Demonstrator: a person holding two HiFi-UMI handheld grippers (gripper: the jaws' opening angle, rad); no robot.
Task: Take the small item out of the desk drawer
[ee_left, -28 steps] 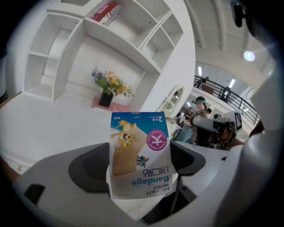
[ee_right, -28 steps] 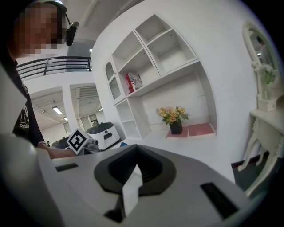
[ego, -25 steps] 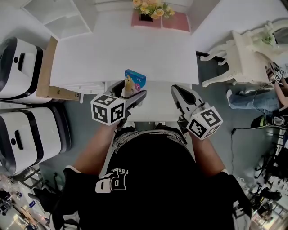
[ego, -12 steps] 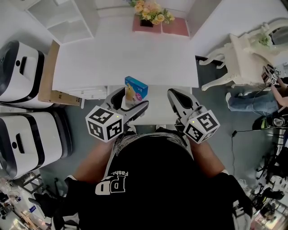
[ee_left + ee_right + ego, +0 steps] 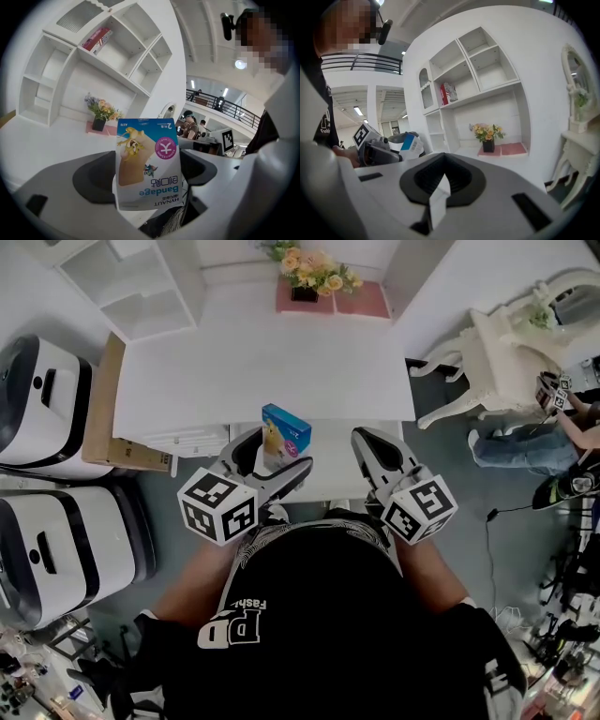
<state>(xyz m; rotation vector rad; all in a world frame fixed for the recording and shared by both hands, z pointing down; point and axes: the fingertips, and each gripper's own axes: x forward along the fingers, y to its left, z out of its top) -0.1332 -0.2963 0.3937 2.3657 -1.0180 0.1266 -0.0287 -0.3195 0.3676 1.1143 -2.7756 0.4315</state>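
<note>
The left gripper (image 5: 267,457) has its jaws closed on a small bandage box (image 5: 286,433), pinching it by its lower part so that most of the carton stands up clear of them. In the head view the box sits at about 1 o'clock from that gripper's marker cube (image 5: 217,506), over the near edge of the white bench (image 5: 262,362).

In the left gripper view the carton shows a blue band along the top, a tan panel with a yellow cartoon figure, a pink disc with a white sign and a white lower part. The blue word "Bandage" reads upside down.

The right gripper (image 5: 368,441) is at 3 o'clock from the box, apart from it. Its jaws are pressed together with nothing between them. At the bench's far edge, at 12 o'clock, a pot of flowers (image 5: 315,268) stands on a pink mat (image 5: 345,299).
</note>
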